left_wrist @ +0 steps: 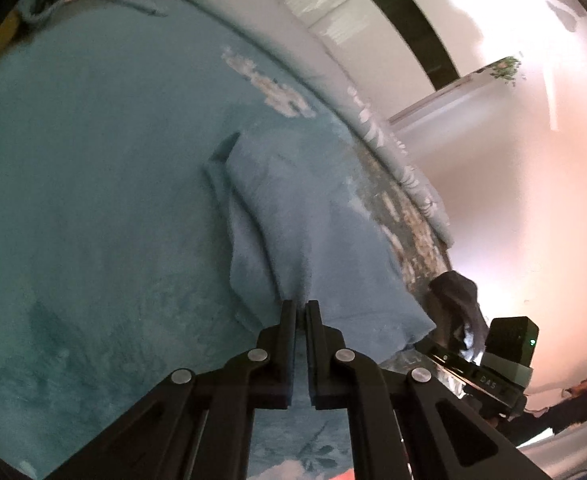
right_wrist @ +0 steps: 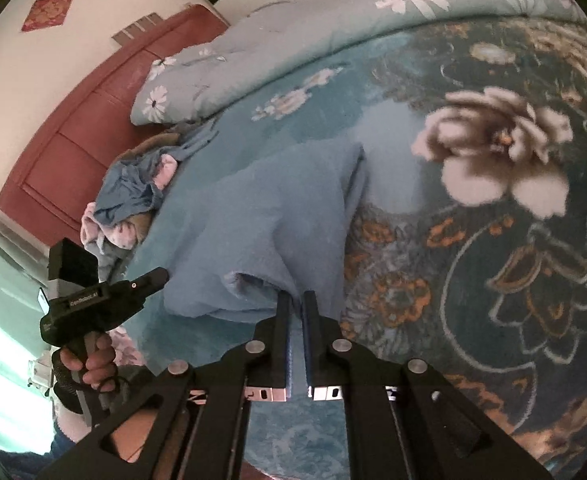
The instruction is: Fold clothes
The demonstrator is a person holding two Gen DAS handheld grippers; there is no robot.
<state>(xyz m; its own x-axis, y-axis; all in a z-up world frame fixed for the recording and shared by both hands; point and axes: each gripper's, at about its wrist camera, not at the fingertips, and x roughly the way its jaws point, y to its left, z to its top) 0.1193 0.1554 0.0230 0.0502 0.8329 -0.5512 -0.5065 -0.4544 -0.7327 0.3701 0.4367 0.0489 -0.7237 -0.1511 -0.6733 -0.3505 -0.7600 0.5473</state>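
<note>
my left tongs [left_wrist: 301, 305] pinch the near hem of the blue garment [left_wrist: 293, 216]. my right tongs [right_wrist: 297, 296] clamp its other near corner on the bed [right_wrist: 473, 240].

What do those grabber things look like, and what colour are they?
Both are black. The left gripper and right gripper each have two flat straight fingers on angled bars with round silver bolts. The right one's pads are blue. From the side, the left one has a pistol handle, white lettering and a boxy black-and-grey block.
</note>
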